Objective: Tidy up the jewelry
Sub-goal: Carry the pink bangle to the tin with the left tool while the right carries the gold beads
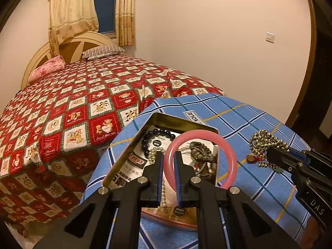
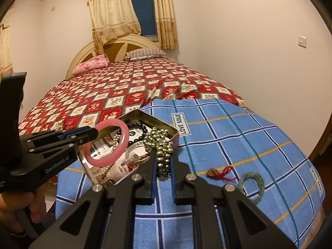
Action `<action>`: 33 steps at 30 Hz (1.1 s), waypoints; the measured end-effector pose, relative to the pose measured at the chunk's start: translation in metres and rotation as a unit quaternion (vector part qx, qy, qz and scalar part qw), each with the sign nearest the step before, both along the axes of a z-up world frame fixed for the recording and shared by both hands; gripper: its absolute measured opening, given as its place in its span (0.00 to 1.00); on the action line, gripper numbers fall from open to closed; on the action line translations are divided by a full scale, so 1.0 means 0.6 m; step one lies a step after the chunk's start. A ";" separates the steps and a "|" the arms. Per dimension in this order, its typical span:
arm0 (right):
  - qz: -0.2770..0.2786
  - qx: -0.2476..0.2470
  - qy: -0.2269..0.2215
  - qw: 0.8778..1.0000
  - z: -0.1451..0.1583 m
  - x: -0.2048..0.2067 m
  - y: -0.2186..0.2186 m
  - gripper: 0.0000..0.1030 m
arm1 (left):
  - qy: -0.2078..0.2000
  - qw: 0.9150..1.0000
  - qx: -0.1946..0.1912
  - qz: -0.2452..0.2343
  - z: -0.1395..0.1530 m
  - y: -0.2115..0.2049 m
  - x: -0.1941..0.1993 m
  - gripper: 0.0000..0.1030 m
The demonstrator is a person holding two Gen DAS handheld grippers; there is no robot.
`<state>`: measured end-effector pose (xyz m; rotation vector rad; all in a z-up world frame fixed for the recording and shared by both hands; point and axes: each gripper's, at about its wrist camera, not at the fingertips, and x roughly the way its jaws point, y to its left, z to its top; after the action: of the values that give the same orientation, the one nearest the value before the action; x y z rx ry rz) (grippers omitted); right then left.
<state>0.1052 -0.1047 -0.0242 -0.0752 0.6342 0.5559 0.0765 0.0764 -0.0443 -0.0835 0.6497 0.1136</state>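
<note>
My left gripper (image 1: 168, 155) is shut on a pink bangle (image 1: 228, 145) and holds it above an open gold tin box (image 1: 166, 118). The bangle (image 2: 122, 143) and left gripper (image 2: 94, 133) also show in the right wrist view over the tin (image 2: 166, 127). The tin holds a black bead bracelet (image 1: 157, 133), a pearl strand (image 1: 153, 153) and a grey bead bracelet (image 1: 202, 149). My right gripper (image 2: 164, 155) is shut on a gold bead necklace (image 2: 159, 141), lifted beside the tin's right side; the necklace (image 1: 263, 141) and right gripper (image 1: 269, 152) show in the left view.
The tin sits on a blue checked cloth (image 2: 238, 137) over a table. A green bangle (image 2: 252, 183) and a red-corded charm (image 2: 217, 172) lie on the cloth at right. A bed with a red patterned cover (image 2: 116, 97) stands behind. A wall is at right.
</note>
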 end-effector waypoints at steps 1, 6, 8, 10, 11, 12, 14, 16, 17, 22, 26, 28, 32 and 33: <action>0.003 -0.001 0.000 1.000 0.000 0.001 0.005 0.13 | 0.001 1.000 0.001 0.001 -0.001 0.002 0.002 0.09; 0.017 -0.005 -0.002 1.000 0.002 0.006 0.027 0.13 | 0.006 1.000 0.001 0.007 -0.007 0.014 0.009 0.09; 0.022 -0.006 -0.003 1.000 0.003 0.007 0.037 0.13 | 0.007 1.000 0.001 0.010 -0.008 0.019 0.011 0.09; 0.027 -0.007 -0.004 1.000 0.004 0.008 0.047 0.13 | 0.009 1.000 0.002 0.012 -0.010 0.025 0.015 0.09; 0.029 -0.008 -0.004 1.000 0.004 0.008 0.050 0.13 | 0.009 1.000 0.003 0.013 -0.010 0.028 0.017 0.09; 0.031 -0.008 -0.004 0.999 0.004 0.008 0.054 0.13 | 0.011 1.000 0.004 0.014 -0.011 0.031 0.019 0.09; 0.036 -0.010 -0.004 0.999 0.004 0.010 0.063 0.13 | 0.012 1.000 0.004 0.017 -0.013 0.037 0.022 0.09; 0.040 -0.013 -0.004 0.999 0.004 0.011 0.072 0.13 | 0.014 1.000 0.004 0.021 -0.016 0.044 0.024 0.09; 0.042 -0.013 -0.004 0.999 0.004 0.012 0.074 0.13 | 0.015 1.000 0.004 0.023 -0.017 0.048 0.025 0.09; 0.050 -0.015 -0.003 0.999 0.003 0.018 0.092 0.13 | 0.020 0.999 0.003 0.031 -0.023 0.064 0.032 0.09; 0.056 -0.018 0.002 0.998 -0.002 0.021 0.104 0.13 | 0.030 0.999 0.009 0.031 -0.037 0.069 0.040 0.09; 0.059 -0.018 0.008 0.998 -0.009 0.023 0.112 0.13 | 0.036 0.999 0.011 0.031 -0.044 0.072 0.044 0.09; 0.063 -0.023 0.018 0.998 -0.022 0.023 0.121 0.13 | 0.037 0.999 0.011 0.030 -0.049 0.076 0.042 0.09; 0.065 -0.024 0.019 0.997 -0.026 0.022 0.123 0.13 | 0.038 0.999 0.013 0.030 -0.049 0.076 0.042 0.09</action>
<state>0.1185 -0.0309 -0.0399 -0.1511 0.6838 0.6686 0.1018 0.1220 -0.0738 -0.0743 0.7210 0.1829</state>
